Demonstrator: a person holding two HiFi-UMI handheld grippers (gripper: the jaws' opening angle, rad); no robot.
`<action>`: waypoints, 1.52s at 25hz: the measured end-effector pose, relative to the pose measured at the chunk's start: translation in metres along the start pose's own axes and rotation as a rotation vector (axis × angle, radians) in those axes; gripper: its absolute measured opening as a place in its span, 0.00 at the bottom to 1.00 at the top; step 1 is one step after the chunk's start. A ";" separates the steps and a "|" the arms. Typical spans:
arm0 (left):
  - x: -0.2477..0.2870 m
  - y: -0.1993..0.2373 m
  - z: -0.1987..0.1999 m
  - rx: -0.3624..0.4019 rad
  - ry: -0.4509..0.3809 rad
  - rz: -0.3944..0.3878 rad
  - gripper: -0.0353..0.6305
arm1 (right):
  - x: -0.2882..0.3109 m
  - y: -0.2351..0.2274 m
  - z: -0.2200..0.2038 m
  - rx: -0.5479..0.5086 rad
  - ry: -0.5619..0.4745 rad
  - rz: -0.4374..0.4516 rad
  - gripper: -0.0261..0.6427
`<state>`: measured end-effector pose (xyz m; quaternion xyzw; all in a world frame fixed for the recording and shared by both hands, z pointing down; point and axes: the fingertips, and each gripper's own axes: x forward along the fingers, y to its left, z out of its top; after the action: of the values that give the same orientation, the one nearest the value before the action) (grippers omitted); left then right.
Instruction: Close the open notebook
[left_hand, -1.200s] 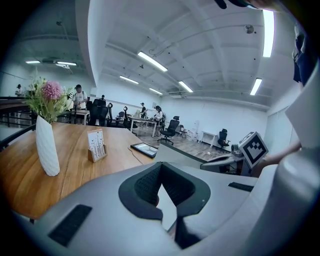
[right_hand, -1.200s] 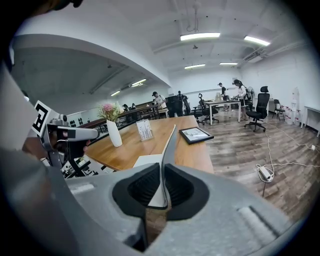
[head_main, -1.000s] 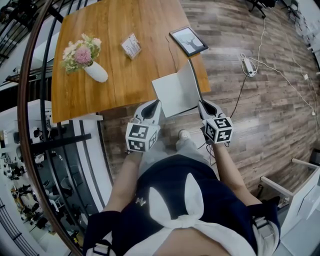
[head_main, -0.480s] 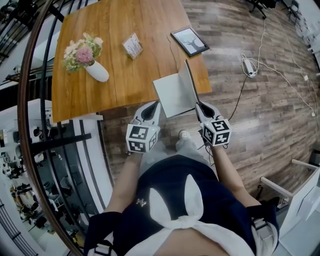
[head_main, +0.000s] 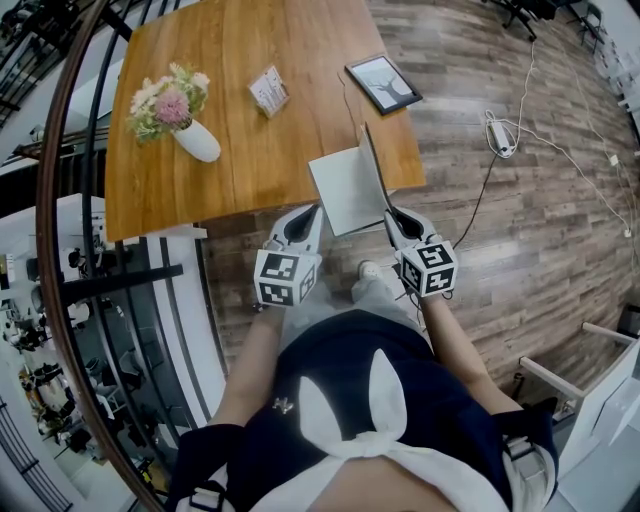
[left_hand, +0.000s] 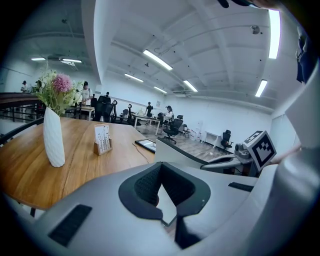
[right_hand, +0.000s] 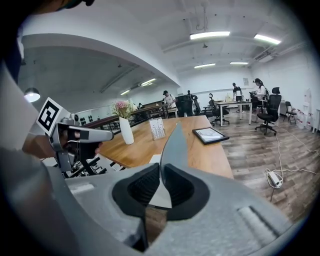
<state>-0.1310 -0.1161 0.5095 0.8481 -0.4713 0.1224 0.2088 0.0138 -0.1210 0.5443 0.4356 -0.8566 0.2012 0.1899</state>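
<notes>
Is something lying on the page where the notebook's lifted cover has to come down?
Nothing I can see. The right claw pinches the white open notebook's raised grey cover, and the page under it is bare.

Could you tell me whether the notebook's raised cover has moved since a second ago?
Yes; the cover swung left, nearer upright, away from the table's right edge.

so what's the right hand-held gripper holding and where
The notebook cover, standing upright. The right hand-held gripper pinches it at its near edge.
</notes>
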 end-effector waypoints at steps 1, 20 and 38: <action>0.000 0.000 0.000 -0.001 0.000 0.001 0.08 | 0.000 0.001 0.000 0.000 0.001 0.004 0.09; -0.006 0.006 -0.004 -0.017 0.007 0.025 0.08 | 0.013 0.030 -0.011 -0.022 0.037 0.108 0.10; -0.003 0.007 -0.007 -0.027 0.012 0.034 0.08 | 0.024 0.043 -0.020 -0.046 0.091 0.166 0.11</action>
<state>-0.1388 -0.1143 0.5162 0.8364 -0.4858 0.1247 0.2210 -0.0324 -0.1036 0.5660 0.3491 -0.8847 0.2158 0.2211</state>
